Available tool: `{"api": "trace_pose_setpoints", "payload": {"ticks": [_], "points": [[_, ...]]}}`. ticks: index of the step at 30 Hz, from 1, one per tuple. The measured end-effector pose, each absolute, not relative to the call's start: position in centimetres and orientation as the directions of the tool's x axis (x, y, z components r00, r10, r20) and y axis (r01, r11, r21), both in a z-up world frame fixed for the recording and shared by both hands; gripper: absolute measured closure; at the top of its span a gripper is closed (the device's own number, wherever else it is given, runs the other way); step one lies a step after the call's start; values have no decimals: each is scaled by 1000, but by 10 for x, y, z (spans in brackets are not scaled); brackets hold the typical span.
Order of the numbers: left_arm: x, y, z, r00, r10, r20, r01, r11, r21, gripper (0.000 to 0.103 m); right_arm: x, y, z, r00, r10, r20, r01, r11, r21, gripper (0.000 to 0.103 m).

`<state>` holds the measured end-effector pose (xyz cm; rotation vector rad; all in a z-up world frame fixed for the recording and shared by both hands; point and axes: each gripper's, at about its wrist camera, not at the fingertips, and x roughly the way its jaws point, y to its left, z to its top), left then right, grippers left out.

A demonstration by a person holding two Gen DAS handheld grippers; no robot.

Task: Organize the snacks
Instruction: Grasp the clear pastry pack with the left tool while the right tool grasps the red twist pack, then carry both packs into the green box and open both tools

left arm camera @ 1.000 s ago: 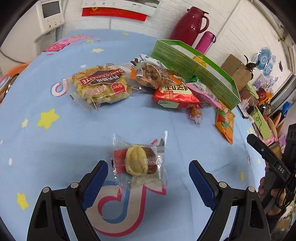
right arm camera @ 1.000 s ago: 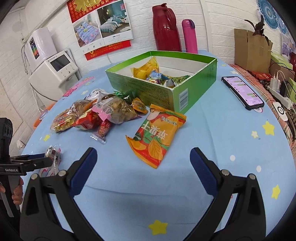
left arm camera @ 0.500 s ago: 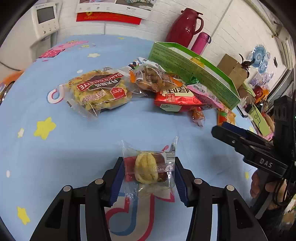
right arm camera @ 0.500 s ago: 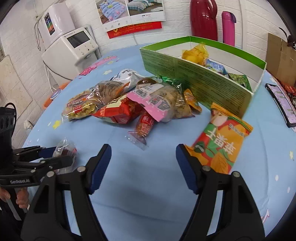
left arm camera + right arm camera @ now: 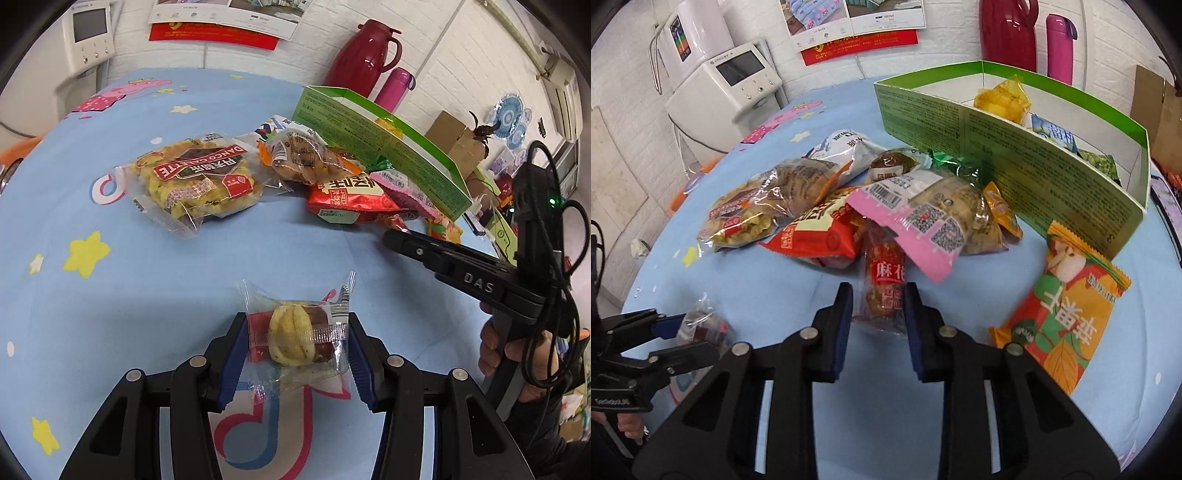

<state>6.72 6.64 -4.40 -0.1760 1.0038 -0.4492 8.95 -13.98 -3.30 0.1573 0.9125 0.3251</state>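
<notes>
Left gripper (image 5: 295, 347): blue pads pressed against both sides of a small clear-wrapped snack (image 5: 297, 332); closed on it. The packet lies on the tabletop (image 5: 110, 295) near its front edge, over a printed music-note logo.
Left gripper, other view: seen at the left edge (image 5: 670, 336), fingers either side of the same small packet (image 5: 701, 325).
Right gripper (image 5: 878, 314): narrowed around the near end of a red twisted-dough stick packet (image 5: 884, 291); pads at or just beside the wrapper, firm contact cannot be told.
Stick packet: far end tucked under a pink-edged packet (image 5: 923, 225) in the heap.
Heap: mid-tabletop, against the near wall of the green box (image 5: 1015, 155). Includes a red packet (image 5: 820, 232), a clear bag of yellow biscuits (image 5: 746, 218) and a white-and-silver bag (image 5: 846, 147).
Orange fruit-chip bag (image 5: 1067, 314): flat on the tabletop, just beside the box's near corner, apart from the heap.
Green box: open top, toward the far right edge; holds a yellow packet (image 5: 1004, 99), a blue-white one (image 5: 1056, 133) and a green one (image 5: 1100, 166).
Behind the box: red thermos jug (image 5: 1006, 33), pink flask (image 5: 1060, 40).
Right hand (image 5: 517, 350): gripping the handle at the right of the left-wrist view.
</notes>
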Motion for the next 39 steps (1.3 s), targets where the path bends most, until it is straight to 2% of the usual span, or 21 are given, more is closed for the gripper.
{"api": "trace_pose_setpoints", "payload": {"ticks": [12, 20, 31, 39], "points": [[63, 47, -20, 465, -453, -761, 309, 888, -340, 52, 37, -164, 8, 643, 411, -646, -248, 910, 332, 74], [80, 8, 24, 497, -490, -716, 400, 862, -313, 52, 38, -192, 31, 727, 363, -583, -201, 924, 324, 74], [153, -57, 66, 493, -559, -667, 460, 818, -346, 52, 77, -245, 41, 794, 236, -560, -82, 955, 287, 74], [229, -90, 67, 515, -505, -693, 398, 857, -328, 52, 128, -274, 31, 798, 178, -576, -13, 960, 278, 74]]}}
